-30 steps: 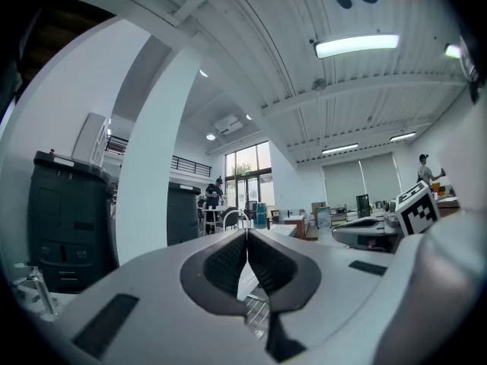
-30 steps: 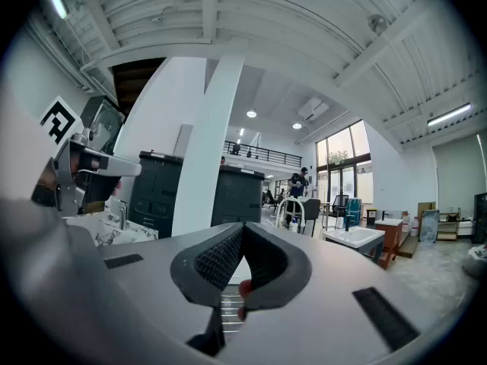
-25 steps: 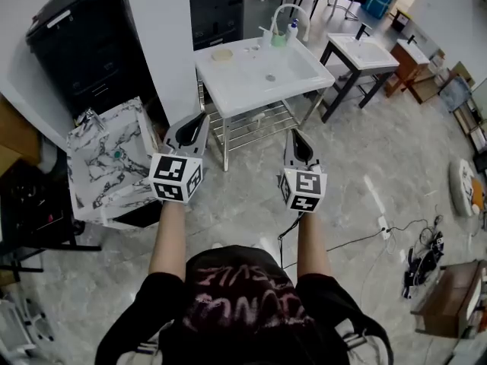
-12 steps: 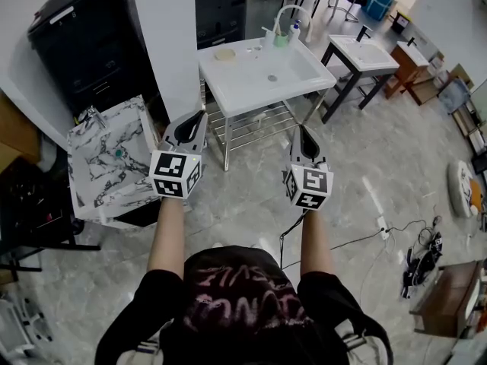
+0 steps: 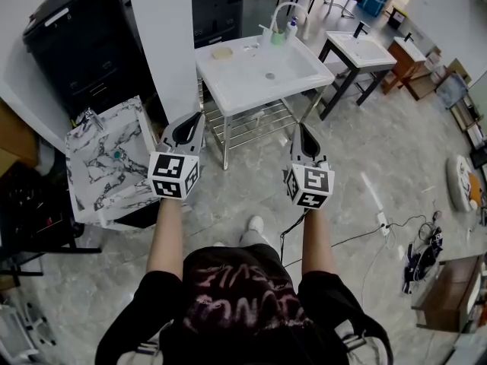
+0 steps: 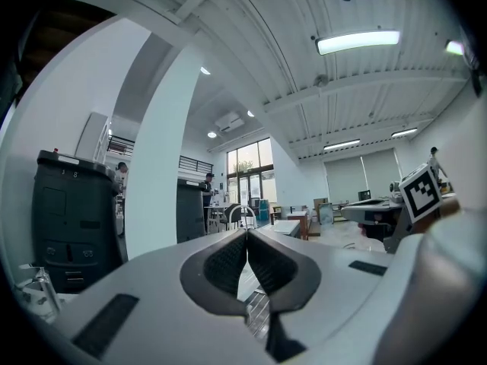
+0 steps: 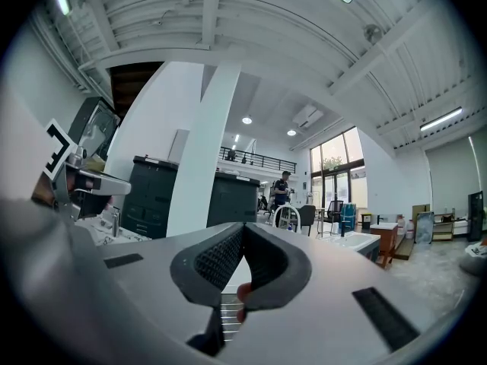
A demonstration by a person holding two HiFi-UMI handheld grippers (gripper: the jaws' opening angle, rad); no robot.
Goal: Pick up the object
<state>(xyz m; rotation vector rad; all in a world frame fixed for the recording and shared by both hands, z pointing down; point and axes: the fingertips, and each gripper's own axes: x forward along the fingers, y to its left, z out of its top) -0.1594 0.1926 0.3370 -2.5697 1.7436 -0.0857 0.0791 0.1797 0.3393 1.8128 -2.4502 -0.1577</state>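
Observation:
A white sink table (image 5: 242, 82) stands ahead of me. On its top lie a round tan object (image 5: 222, 52), a green cup (image 5: 278, 38) and a small bottle (image 5: 291, 27) beside a curved faucet (image 5: 287, 10). My left gripper (image 5: 201, 116) hangs in the air short of the table's front left corner, jaws shut with nothing between them (image 6: 247, 234). The right gripper (image 5: 297, 128) is level with it near the table's front right corner, also shut and empty (image 7: 243, 228). Neither touches anything.
A marbled basin (image 5: 106, 158) sits at my left, with a black cabinet (image 5: 76, 44) and a white pillar (image 5: 163, 36) behind it. A second sink table (image 5: 361, 52) is at the right. Cables (image 5: 358, 234) and a wooden box (image 5: 449, 295) lie on the floor.
The view has shifted slightly toward the sink table and a white shoe has stepped forward between the arms. Both grippers stay shut, held much as before.

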